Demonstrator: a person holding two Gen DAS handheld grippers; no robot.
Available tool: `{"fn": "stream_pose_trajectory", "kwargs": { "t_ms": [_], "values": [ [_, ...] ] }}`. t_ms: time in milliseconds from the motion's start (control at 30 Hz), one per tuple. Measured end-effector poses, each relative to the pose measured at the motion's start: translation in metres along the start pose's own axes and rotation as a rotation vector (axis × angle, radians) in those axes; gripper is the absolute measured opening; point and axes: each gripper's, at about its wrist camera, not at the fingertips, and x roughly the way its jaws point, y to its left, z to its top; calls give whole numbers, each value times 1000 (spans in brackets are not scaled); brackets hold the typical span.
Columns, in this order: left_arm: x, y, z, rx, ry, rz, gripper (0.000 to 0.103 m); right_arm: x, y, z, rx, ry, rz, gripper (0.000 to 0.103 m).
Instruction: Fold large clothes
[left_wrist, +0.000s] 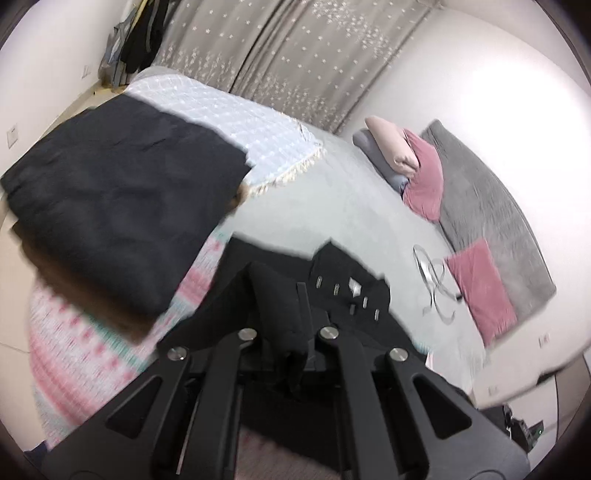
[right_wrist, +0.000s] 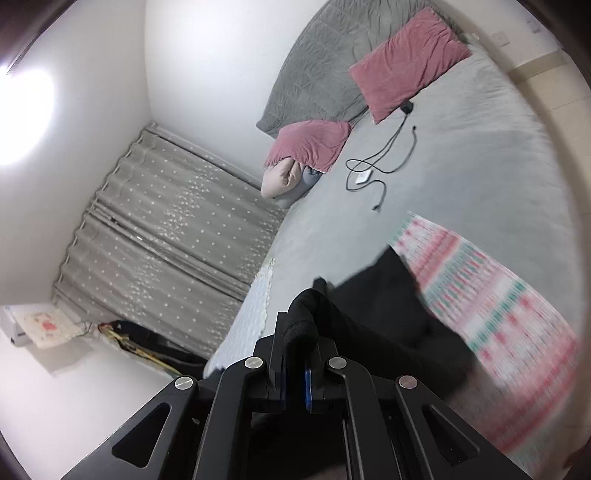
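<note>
A large black garment (left_wrist: 280, 280) with belt loops near its top edge hangs lifted over the bed, held by both grippers. My left gripper (left_wrist: 286, 332) is shut on a bunched fold of it. My right gripper (right_wrist: 297, 332) is shut on another rolled edge of the same black garment (right_wrist: 388, 317), which drapes down to the right. A folded dark garment (left_wrist: 122, 206) lies on a stack at the left in the left wrist view.
The grey bed (right_wrist: 480, 166) carries a pink-and-green patterned blanket (right_wrist: 491, 306), a light blue fringed throw (left_wrist: 236, 122), pink pillows (right_wrist: 402, 62), a grey quilt (left_wrist: 491, 206) and a black cable with a white charger (right_wrist: 373, 170). Star-patterned curtains (right_wrist: 166, 229) hang behind.
</note>
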Motion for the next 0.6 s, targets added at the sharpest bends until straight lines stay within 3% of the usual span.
{"fn": "stream_pose_trajectory", "kwargs": {
  "t_ms": [167,233,300,333,400,433,500,600],
  "values": [
    [108,-50,68,34,-66,188,6,121,18,70,33,2,-79,5],
    [152,-57,87,32,-70,221,7,173,21,97,48,-13,-115,5],
    [219,-63,101,96,-26,259,14,235,16,121,54,-40,-154,6],
    [265,-63,102,154,46,312,16,264,10,128,56,-46,-187,7],
    [316,-49,89,164,158,399,19,334,-10,127,28,18,-358,17],
    [333,-39,81,150,201,402,22,359,-22,119,18,69,-415,23],
    [350,-30,72,188,215,392,25,383,-42,98,-24,89,-441,37],
    [350,-12,67,198,202,339,25,399,-63,77,-139,139,-507,40]
  ]
}}
